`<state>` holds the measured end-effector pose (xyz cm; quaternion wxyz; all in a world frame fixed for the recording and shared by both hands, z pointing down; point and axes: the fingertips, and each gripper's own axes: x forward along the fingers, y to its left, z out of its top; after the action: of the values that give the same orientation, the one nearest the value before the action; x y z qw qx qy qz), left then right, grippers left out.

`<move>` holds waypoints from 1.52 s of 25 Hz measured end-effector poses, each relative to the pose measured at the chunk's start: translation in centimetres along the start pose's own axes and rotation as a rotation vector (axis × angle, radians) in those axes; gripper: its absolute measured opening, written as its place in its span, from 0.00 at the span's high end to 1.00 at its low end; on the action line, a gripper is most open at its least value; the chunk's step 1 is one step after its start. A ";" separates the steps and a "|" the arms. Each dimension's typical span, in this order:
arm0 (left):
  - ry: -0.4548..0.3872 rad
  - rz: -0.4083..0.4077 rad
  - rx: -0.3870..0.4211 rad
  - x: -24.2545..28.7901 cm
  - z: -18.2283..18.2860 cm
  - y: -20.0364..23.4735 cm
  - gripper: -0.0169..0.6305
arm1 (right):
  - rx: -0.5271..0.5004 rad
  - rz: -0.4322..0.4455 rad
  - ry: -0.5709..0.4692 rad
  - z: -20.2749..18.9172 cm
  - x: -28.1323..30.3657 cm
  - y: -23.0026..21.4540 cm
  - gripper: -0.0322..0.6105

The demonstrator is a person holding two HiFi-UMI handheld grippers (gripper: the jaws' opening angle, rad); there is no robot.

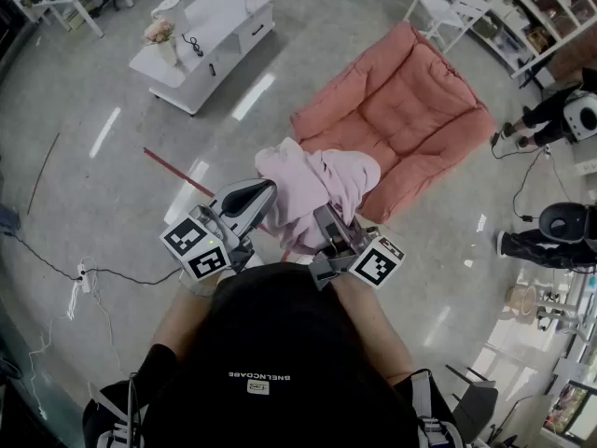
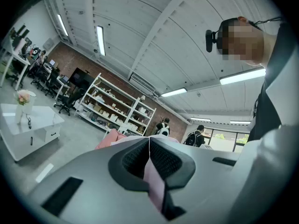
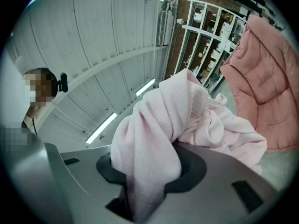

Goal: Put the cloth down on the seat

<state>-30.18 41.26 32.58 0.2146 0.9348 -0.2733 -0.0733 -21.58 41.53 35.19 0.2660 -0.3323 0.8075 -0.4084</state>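
Left tongs [image 1: 250,197] and right tongs [image 1: 328,224] each pinch the pink cloth [image 1: 312,187] — it is bunched up between the 2, near the seat [image 1: 415,110] but not on it yet.

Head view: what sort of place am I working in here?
Probably an open lab or studio rather than a home: a wide polished floor, stocked shelves along a brick wall, and office chairs. The seat looks staged.
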 end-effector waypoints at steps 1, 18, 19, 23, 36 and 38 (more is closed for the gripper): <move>0.008 -0.002 0.004 0.1 -0.4 0.0 0.94 | -0.001 0.000 -0.005 0.1 -0.1 -0.1 0.65; 0.087 0.004 0.001 7.3 -5.3 -5.2 0.94 | 0.037 -0.023 -0.077 6.3 -7.6 -3.6 0.65; 0.094 0.008 -0.002 7.6 -5.6 -5.6 0.94 | 0.047 -0.024 -0.083 6.7 -8.2 -3.8 0.65; 0.108 0.019 -0.011 9.0 -6.8 -7.2 0.94 | 0.065 -0.023 -0.101 7.9 -10.3 -4.3 0.65; 0.142 0.015 -0.020 13.6 -8.2 -7.4 0.94 | 0.063 -0.086 -0.113 10.8 -12.7 -7.3 0.65; 0.148 0.005 -0.030 14.3 -8.0 -6.6 0.94 | 0.066 -0.077 -0.126 11.4 -12.1 -7.3 0.65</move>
<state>-12.92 41.40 36.53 0.2484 0.9337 -0.2580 -0.0074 -3.56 41.94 37.24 0.3112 -0.3789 0.7619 -0.4232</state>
